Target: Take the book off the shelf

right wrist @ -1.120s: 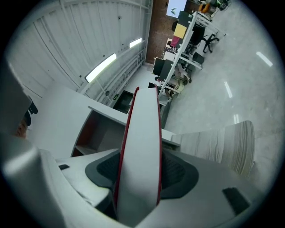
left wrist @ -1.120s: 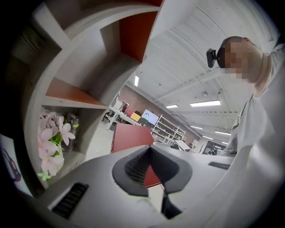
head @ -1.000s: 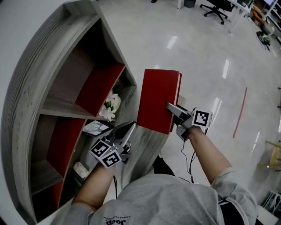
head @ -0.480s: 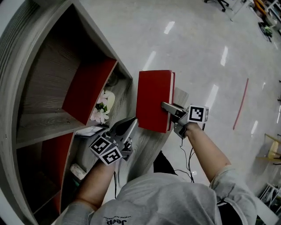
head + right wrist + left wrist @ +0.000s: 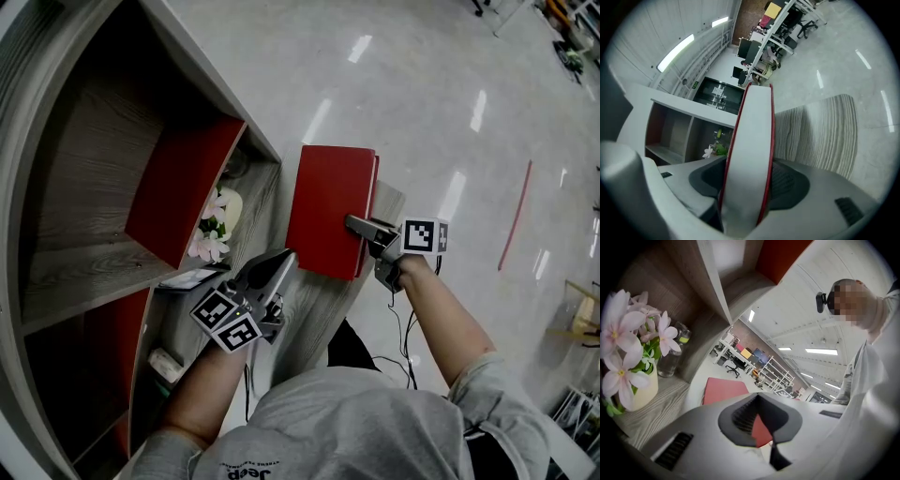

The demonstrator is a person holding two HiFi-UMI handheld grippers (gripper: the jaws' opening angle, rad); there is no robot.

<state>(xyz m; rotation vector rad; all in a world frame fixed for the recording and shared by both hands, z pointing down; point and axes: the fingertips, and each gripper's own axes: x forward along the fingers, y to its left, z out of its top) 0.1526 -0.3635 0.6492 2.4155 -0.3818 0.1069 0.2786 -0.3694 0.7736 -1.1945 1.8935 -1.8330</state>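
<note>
Right tool (image 5: 361, 230) (image 5: 745, 187) – jaws on either side of the red book (image 5: 328, 211) (image 5: 752, 140), one pad on each cover, gripping it at the page edge. The jaws are opening, but the book sits between them and both pads look pressed to the covers. Its marker cube (image 5: 424, 236) faces up toward the head camera.

In the right gripper view the book is edge-on: pale pages in the middle, thin red cover line down each side.

The book is out of the shelf unit (image 5: 84, 187), clear of the compartments, held over the wood-grain surface (image 5: 319, 309) at the unit's near end. From the head view its cover faces up. I can't tell whether its lower edge touches the surface.

Left tool (image 5: 277, 272) (image 5: 761, 423) – jaws together at the tips, nothing between them. It hangs just left of the book, over the same surface and apart from the book. Its marker cubes (image 5: 225, 319) sit at the wrist end.

Further out:
- A white pot of pale pink flowers (image 5: 211, 239) (image 5: 623, 348) stands in the open compartment left of the left tool.
- A small clear glass bottle (image 5: 675, 352) stands just beside the pot.
- A red panel (image 5: 183, 187) leans tilted in the compartment above.
- Glossy floor (image 5: 422, 112) lies beyond the book.
</note>
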